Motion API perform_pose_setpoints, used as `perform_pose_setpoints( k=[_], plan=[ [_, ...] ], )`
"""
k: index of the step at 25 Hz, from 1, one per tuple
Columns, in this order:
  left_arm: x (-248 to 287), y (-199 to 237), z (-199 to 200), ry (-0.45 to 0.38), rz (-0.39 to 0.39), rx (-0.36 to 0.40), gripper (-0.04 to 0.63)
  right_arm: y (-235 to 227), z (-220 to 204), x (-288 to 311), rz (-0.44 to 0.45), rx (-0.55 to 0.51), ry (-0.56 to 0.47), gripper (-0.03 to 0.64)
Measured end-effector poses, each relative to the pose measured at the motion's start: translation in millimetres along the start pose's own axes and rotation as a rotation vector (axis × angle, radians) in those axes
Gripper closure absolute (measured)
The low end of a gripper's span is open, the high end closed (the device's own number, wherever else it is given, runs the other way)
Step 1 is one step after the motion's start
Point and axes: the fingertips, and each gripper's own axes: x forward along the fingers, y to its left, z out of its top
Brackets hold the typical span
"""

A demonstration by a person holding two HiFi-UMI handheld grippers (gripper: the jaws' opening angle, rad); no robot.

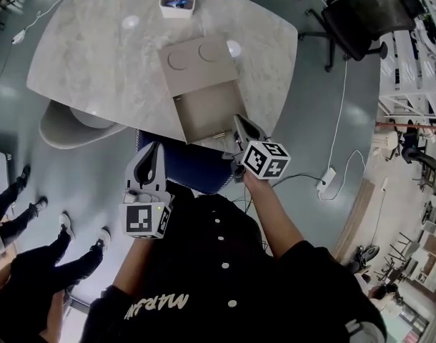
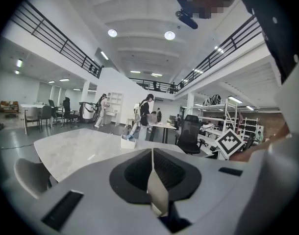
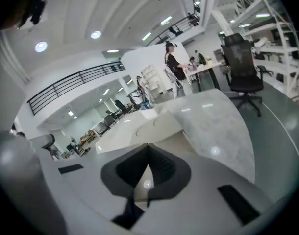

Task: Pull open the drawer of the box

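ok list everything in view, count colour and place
table: one, pale marble, centre
box: one, beige, on the table's near edge
drawer: one, beige, pulled out of the box
tub: one, white, table's far end
office chair: one, black, floor upper right
shell chair: one, grey, table's left side
power strip: one, white, floor right
left gripper: one, grey, shut, empty, near the body
right gripper: one, grey, shut, empty, by the drawer's front

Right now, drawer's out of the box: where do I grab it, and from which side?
Pinch the front wall of the drawer over its top rim, coming from the near side where the right gripper is. The drawer stands out of the box, open-topped, so that thin wall is probably the easiest hold.
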Motion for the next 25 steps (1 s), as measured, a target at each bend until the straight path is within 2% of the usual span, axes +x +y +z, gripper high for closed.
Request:
perform_pose_setpoints(
  k=[4, 11, 17, 25],
  plan=[
    [-7.8, -7.4, 19.8, -0.052, 0.004, 0.024, 0.575, 42.0, 50.9, -22.1, 0.072, -0.202, -0.117, 0.620],
    [-23.1, -18.8, 56.9, -0.164, 0.013, 0.052, 0.575, 99.9, 121.1, -74.7, 0.138, -0.419, -0.320, 0.620],
    [-35.9, -27.0, 78.9, -0.235, 0.046, 0.081, 0.575, 117.7, 156.3, -122.7, 0.162, -0.463, -0.465, 0.620],
    [-55.8, -36.9, 97.2, -0.272, 0.079, 0.099, 0.575, 111.6, 167.6, -179.8, 0.120, -0.504, -0.595, 0.620]
  ],
)
